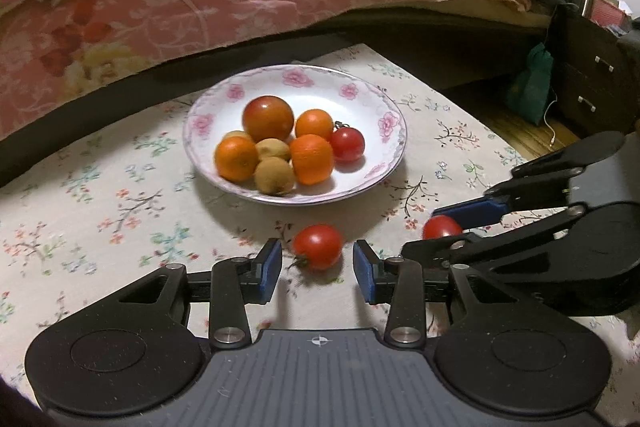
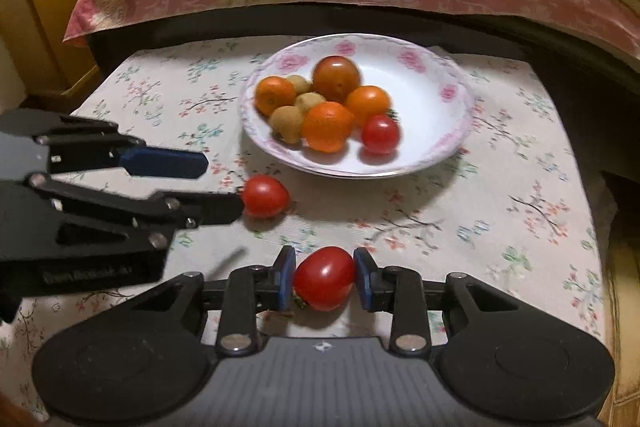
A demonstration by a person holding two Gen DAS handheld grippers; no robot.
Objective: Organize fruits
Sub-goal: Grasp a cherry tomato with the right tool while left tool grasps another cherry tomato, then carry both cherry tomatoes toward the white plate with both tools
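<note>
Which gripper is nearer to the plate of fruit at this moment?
Left, by a small margin as far as the views show. The left gripper sits open around a tomato just short of the plate; the right gripper, closing on its own tomato, sits slightly further back.

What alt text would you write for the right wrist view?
The right gripper closes around a red tomato on a flowered tablecloth. Another tomato lies by the left gripper; behind sits a plate of fruit.

No text can be read; the pale lettering on the side of the left tool (image 2: pixel 224 183) is too blurred.
</note>
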